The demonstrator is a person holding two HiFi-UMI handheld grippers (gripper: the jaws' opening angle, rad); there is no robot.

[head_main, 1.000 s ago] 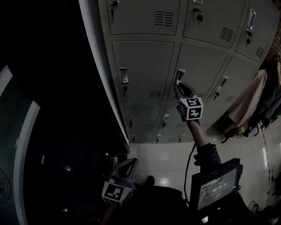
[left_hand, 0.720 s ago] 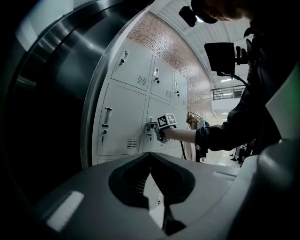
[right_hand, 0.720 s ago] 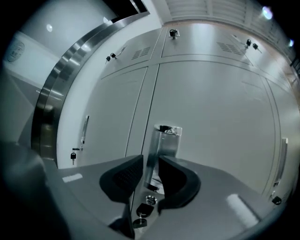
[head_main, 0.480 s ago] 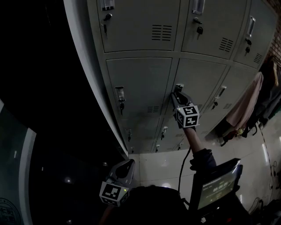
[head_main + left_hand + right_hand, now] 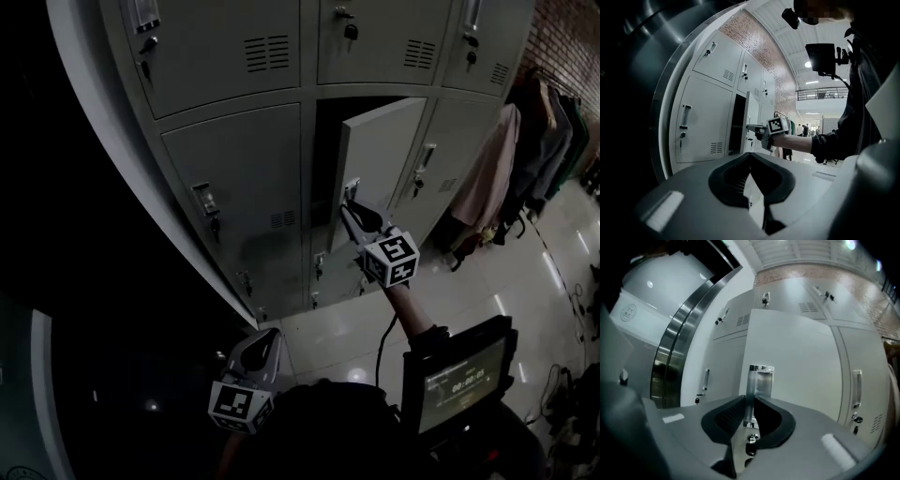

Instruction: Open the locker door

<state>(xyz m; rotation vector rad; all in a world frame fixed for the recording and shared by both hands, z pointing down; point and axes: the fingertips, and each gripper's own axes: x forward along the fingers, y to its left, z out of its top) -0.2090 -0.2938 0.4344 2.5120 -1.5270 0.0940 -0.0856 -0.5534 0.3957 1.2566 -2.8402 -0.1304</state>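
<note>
The middle grey locker door [image 5: 380, 155] stands swung out, with a dark opening [image 5: 323, 159] beside it. My right gripper [image 5: 349, 208] is shut on the door's upright metal handle [image 5: 350, 190]. In the right gripper view the handle [image 5: 754, 378] is pinched between the black pads [image 5: 733, 413], against the door face [image 5: 797, 352]. My left gripper [image 5: 262, 342] hangs low in front of me, away from the lockers. Its jaws [image 5: 750, 157] meet with nothing between them. In the left gripper view the right gripper [image 5: 751, 127] is at the open door [image 5: 746, 119].
Shut lockers [image 5: 244, 187] surround the open one on every side. Coats [image 5: 487, 178] hang to the right of the lockers. A small screen [image 5: 457, 384] sits at my chest. The floor [image 5: 487, 300] is glossy tile, and a dark curved wall [image 5: 56, 281] lies to the left.
The locker door, shut a second ago, has swung out with my right gripper on its handle. The left gripper has stayed low.
</note>
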